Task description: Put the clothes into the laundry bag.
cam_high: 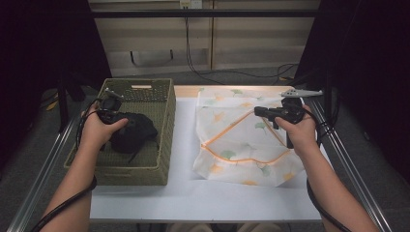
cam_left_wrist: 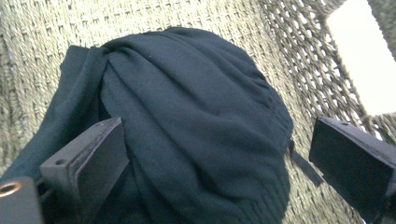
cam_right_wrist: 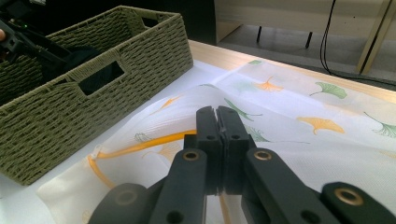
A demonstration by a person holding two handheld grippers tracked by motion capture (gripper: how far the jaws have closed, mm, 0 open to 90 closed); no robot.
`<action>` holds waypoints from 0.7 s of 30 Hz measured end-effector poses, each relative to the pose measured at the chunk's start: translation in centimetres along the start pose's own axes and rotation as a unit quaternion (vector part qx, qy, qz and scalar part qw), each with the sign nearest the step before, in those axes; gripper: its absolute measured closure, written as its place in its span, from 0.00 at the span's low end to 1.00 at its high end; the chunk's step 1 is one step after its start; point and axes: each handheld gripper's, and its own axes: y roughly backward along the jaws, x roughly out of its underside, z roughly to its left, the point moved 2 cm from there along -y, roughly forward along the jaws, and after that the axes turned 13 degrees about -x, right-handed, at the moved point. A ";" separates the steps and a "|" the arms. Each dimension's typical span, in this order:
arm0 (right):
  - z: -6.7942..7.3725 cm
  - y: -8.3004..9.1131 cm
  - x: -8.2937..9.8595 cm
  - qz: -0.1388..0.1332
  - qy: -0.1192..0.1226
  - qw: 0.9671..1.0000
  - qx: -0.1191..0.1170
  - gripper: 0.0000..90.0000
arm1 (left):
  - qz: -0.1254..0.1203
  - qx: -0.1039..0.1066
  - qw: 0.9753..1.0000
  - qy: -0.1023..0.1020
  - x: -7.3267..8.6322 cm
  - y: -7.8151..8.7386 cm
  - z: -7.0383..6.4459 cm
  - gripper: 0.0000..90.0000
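A dark garment [cam_high: 138,134] [cam_left_wrist: 187,84] lies bunched in the green woven basket [cam_high: 165,121] [cam_left_wrist: 46,28] on the table's left. My left gripper [cam_high: 126,123] [cam_left_wrist: 217,135] is down in the basket and open, one jaw on each side of the garment. A white mesh laundry bag [cam_high: 241,154] [cam_right_wrist: 303,130] with a ginkgo-leaf print and an orange zip lies to the right. My right gripper [cam_high: 256,112] [cam_right_wrist: 217,114] is shut on the bag's upper layer at the zip edge. It holds that layer up like a tent.
The basket [cam_right_wrist: 116,60] stands just left of the bag, with a strip of white tabletop [cam_high: 183,145] between them. More white tabletop [cam_high: 193,198] lies toward the near edge. Metal rails [cam_high: 348,164] run along both table sides. Cables hang behind the table.
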 end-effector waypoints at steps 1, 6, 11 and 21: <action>0.0 0.0 0.0 -0.001 0.001 1.000 0.001 0.99 | -0.001 -0.001 1.000 0.004 0.1 -0.3 -0.1 0.04; -0.1 0.0 0.2 -0.002 -0.003 1.000 0.001 0.99 | -0.002 -0.003 1.000 0.006 0.1 -0.8 -0.2 0.03; -0.2 0.1 0.3 -0.001 -0.002 1.000 0.002 0.99 | 0.001 -0.006 1.000 0.014 0.3 -1.6 0.0 0.03; -0.4 -0.1 0.5 0.000 -0.005 1.000 0.002 0.99 | 0.002 -0.009 1.000 0.024 0.7 -3.0 -0.2 0.00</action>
